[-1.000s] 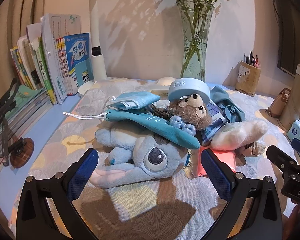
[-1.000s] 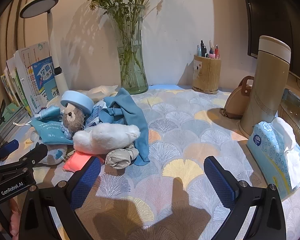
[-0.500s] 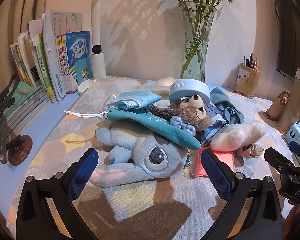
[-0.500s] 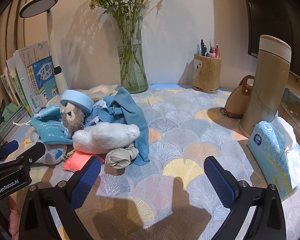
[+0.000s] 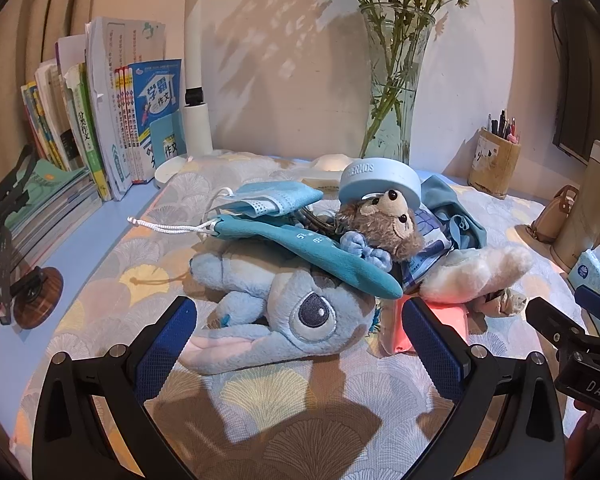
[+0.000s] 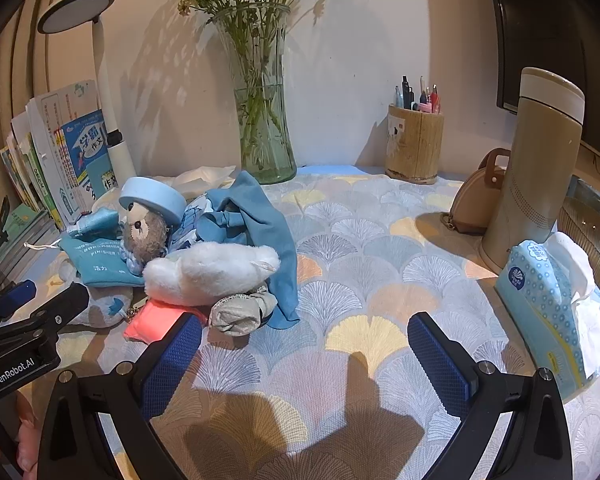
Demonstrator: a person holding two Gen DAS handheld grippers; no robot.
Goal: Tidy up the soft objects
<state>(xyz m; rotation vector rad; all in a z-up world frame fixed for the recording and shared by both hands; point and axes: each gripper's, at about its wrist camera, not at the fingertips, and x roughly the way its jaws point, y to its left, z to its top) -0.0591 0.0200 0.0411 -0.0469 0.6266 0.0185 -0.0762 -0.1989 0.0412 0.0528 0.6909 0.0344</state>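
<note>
The left hand-held gripper (image 5: 298,338) hovers spread wide just before the pale-blue plush toy with a big embroidered eye (image 5: 284,304), which lies at the front of the soft pile on the patterned surface (image 5: 300,408). A clean grasp probably means closing on its body, clear of the teal drawstring pouch (image 5: 300,246) draped over it. The right hand-held gripper (image 6: 304,354), likewise spread, holds nothing.
</note>
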